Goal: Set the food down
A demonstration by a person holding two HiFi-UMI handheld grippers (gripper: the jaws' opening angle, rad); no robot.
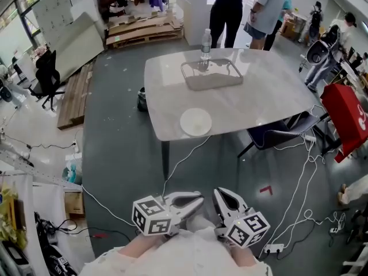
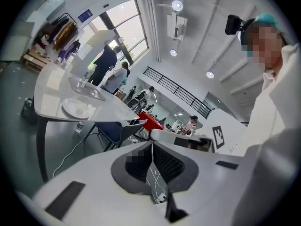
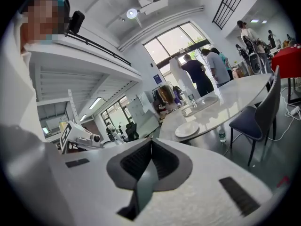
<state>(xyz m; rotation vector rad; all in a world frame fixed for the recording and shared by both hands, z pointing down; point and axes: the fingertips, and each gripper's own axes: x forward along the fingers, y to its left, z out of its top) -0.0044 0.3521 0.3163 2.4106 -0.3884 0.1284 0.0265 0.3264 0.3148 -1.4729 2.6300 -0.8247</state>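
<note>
left hand-held gripper [image 1: 197, 199] and right hand-held gripper [image 1: 222, 195] are both pressed together on nothing, well apart from the bench [image 1: 276, 96]. i can make out no food, even on the plate [image 1: 195, 122], so the task looks either finished or unstarted.

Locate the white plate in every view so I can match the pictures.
Head view: white plate at picture centre, on the table's near edge.
Left gripper view: plate left of centre, on the table's near end.
Right gripper view: plate right of centre, above the jaws.
Shared landmark: the tray lies just beyond the plate.
</note>
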